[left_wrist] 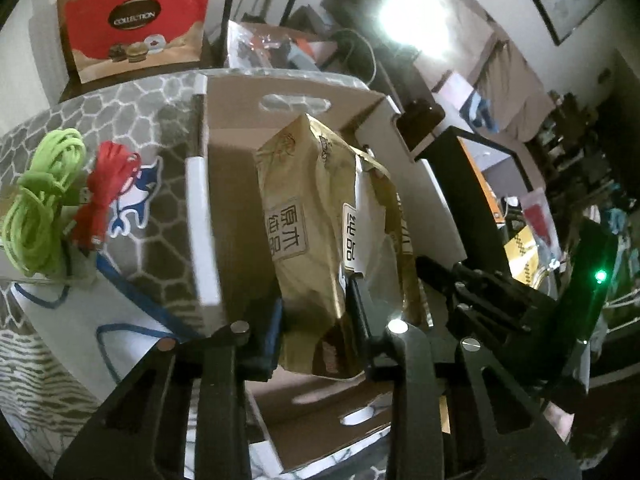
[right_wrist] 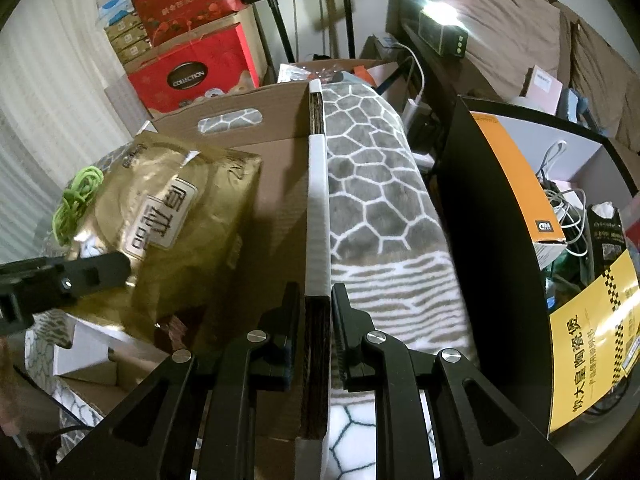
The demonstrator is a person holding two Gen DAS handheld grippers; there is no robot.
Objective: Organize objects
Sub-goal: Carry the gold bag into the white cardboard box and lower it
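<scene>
The gold pack [left_wrist: 308, 216] sits tilted inside the open box [left_wrist: 236, 184], which rests on a patterned blanket [left_wrist: 132, 120]. The left gripper [left_wrist: 316, 312] reaches down into the box with its jaws on either side of the pack's lower end, both pads touching the foil. The right gripper [right_wrist: 316, 312] is clamped tight on the box's right wall [right_wrist: 318, 200], one jaw inside and one outside. Outside the box, on the far side from that wall, lie a green cord [left_wrist: 40, 204] and, just beside it, a red cord [left_wrist: 108, 188]. Beyond the box's far end stands a red carton [left_wrist: 136, 20].
</scene>
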